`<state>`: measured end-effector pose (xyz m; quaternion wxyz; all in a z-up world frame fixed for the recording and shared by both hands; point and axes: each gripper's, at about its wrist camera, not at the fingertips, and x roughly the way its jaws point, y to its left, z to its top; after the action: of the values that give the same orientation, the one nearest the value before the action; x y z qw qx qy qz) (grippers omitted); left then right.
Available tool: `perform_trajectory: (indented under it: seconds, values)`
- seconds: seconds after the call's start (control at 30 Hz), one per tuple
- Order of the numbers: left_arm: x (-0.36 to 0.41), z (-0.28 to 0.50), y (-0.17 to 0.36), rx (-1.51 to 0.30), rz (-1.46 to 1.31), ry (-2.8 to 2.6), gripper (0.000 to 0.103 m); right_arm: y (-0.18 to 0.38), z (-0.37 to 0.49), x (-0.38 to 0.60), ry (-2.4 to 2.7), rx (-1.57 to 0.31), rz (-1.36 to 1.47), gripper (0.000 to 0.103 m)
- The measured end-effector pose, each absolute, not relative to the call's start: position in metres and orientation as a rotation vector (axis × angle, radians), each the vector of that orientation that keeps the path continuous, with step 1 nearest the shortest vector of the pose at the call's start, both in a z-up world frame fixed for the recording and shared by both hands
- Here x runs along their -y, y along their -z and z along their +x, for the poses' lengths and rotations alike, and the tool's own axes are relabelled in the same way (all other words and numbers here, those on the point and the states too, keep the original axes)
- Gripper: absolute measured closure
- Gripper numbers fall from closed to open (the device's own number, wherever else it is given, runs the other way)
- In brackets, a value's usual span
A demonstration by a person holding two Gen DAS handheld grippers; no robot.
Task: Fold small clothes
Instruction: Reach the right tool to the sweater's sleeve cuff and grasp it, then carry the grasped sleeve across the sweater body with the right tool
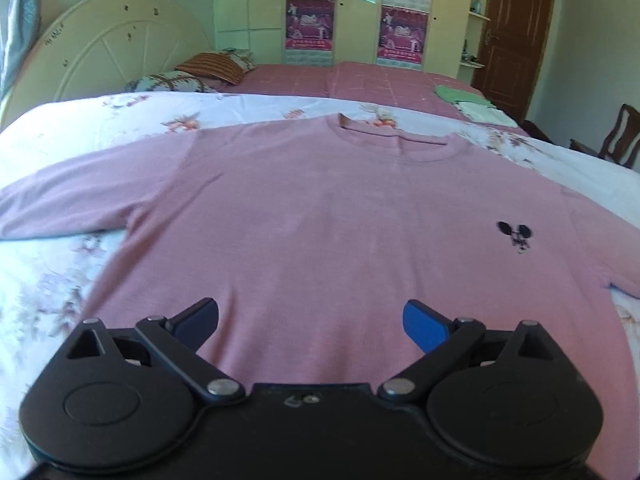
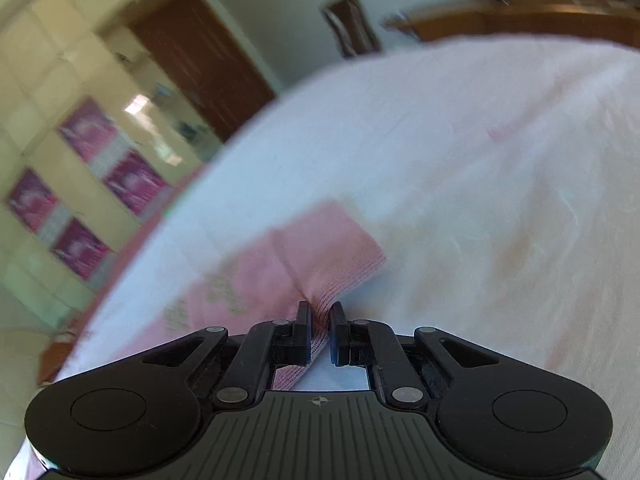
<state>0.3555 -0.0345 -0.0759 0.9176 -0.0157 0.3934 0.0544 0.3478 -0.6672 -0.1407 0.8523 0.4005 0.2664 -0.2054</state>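
A pink sweater (image 1: 320, 216) lies spread flat, front up, on a white floral bedsheet (image 1: 60, 280), its round collar (image 1: 396, 142) pointing away from the left wrist camera and toward the cream headboard (image 1: 104, 52). One long sleeve (image 1: 80, 196) stretches out to the left across the sheet. A small dark cartoon mouse emblem (image 1: 516, 236) sits on the chest, to the right of the collar. The left gripper (image 1: 312, 320) hovers above the sweater's lower hem with its blue-padded fingers spread wide apart, gripping nothing.

In the right wrist view, which is blurred, the right gripper (image 2: 320, 330) has its two black fingers drawn close together, pinching a ribbed pink sleeve cuff (image 2: 332, 272) between them. The cloth bunches into a crease just ahead of the fingertips, and the rest of the sleeve trails back to the left over the same white sheet.

Beyond the sweater, past the collar, a pink checked bedcover (image 1: 360, 80) carries two patterned pillows (image 1: 208, 72) near the headboard and a small stack of green and pale folded clothes (image 1: 468, 100) toward the far right. Behind them stand a cream wardrobe with pink posters (image 1: 310, 28), a brown door (image 1: 516, 36) and a wooden chair (image 1: 620, 136).
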Motion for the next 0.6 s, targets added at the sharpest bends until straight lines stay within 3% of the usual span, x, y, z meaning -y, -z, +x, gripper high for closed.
perform_trajectory:
  seconds: [0.2, 0.37, 0.6]
  values:
    - [-0.002, 0.356, 0.075, -0.840, -0.030, -0.164, 0.001, 0.116, 0.349, 0.638, 0.415, -0.555, 0.668, 0.095]
    - [-0.035, 0.368, 0.073, -0.808, -0.071, -0.154, 0.003, 0.083, 0.351, 0.552, 0.234, -0.526, 0.458, 0.095]
    - [-0.080, 0.392, 0.072, -0.771, -0.163, -0.077, 0.032, 0.074, 0.379, 0.387, -0.049, -0.563, 0.359, 0.096]
